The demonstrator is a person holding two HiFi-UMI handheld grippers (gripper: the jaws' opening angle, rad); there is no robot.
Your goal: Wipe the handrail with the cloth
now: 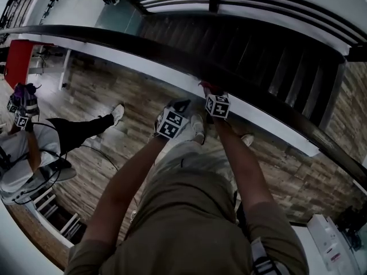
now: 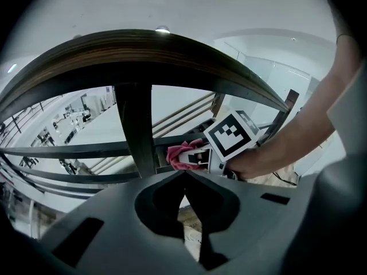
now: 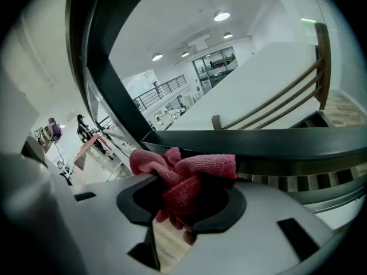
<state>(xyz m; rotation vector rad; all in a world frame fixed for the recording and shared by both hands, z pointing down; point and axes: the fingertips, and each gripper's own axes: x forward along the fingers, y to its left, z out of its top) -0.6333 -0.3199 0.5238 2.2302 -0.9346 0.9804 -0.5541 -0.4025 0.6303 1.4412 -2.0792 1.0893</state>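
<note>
A red cloth (image 3: 182, 173) is bunched between the jaws of my right gripper (image 3: 186, 182), which is shut on it. The cloth's front folds lie against a dark rail bar (image 3: 269, 142). In the head view the right gripper (image 1: 210, 91) reaches to the dark handrail (image 1: 172, 50), with a bit of the cloth (image 1: 205, 86) showing at its tip. My left gripper (image 1: 179, 106) hangs just left of it, short of the rail. Its jaws meet with nothing between them (image 2: 184, 174). From the left gripper view the wide wooden handrail (image 2: 160, 47) arches overhead, beyond the right gripper (image 2: 198, 160) and the cloth (image 2: 179, 152).
A dark baluster (image 2: 136, 130) stands just ahead of the left gripper. Beyond the rail a dark staircase (image 1: 258, 50) drops away. Another person (image 1: 40, 148) sits at the lower left on the wood floor (image 1: 137, 96), near a red table (image 1: 20, 59).
</note>
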